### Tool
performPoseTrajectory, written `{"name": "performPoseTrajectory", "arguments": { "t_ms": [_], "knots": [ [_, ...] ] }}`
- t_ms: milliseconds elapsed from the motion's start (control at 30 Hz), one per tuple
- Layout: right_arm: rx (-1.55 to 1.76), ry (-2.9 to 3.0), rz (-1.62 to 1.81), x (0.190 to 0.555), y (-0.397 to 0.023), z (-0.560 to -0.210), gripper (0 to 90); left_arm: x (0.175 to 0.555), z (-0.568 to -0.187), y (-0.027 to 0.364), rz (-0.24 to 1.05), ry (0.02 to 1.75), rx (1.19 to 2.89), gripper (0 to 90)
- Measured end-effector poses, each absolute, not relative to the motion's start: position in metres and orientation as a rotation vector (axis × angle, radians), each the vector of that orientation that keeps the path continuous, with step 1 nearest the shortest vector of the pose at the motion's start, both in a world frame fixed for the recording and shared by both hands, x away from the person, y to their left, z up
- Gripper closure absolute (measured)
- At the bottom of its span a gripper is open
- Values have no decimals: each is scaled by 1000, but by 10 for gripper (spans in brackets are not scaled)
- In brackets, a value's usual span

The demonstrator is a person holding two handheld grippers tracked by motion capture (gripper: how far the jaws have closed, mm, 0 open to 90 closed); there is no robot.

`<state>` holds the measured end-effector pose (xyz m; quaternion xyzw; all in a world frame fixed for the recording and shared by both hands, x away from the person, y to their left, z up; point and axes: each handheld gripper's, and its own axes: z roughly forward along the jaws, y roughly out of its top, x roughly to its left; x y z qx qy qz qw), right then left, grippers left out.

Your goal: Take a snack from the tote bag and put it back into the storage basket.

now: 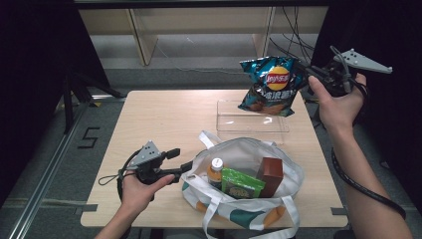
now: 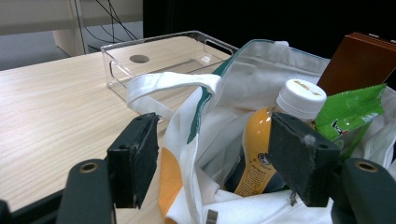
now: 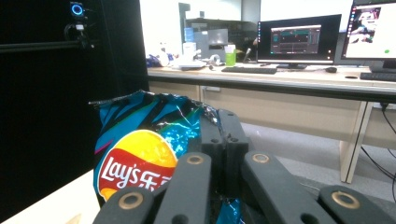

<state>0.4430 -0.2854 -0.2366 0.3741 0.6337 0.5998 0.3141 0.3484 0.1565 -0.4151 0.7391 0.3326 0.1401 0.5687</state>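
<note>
Right hand-held gripper (image 1: pixel 304 74) closed tight on the upper edge of the shiny blue Lay's crisp bag (image 1: pixel 269 85). Bag held in the air, to the left of that hand-held gripper, above the clear plastic tray (image 1: pixel 252 124) on the pale wooden surface (image 1: pixel 159 119). Long axis nearly upright, slightly tilted, crimped top up. Left hand-held gripper (image 1: pixel 183 160) open, jaws either side of the white fabric tote bag's (image 1: pixel 249 149) rim.

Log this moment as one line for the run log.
right gripper: shut on chip bag, above clear tray | left gripper: open at tote bag rim
</note>
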Motion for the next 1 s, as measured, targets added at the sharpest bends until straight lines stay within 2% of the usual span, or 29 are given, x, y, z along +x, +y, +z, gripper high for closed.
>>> {"name": "performPoseTrajectory", "arguments": {
  "t_ms": [667,700,1000],
  "knots": [
    [1055,1636,1543,469,-283,-250,900,349,-414,157,332,782,1728,329],
    [1054,1638,1540,470,-284,-251,900,347,-415,155,291,793,1721,329],
    [1081,1625,1520,483,-284,-257,900,349,-414,157,330,784,1732,329]
  ]
}}
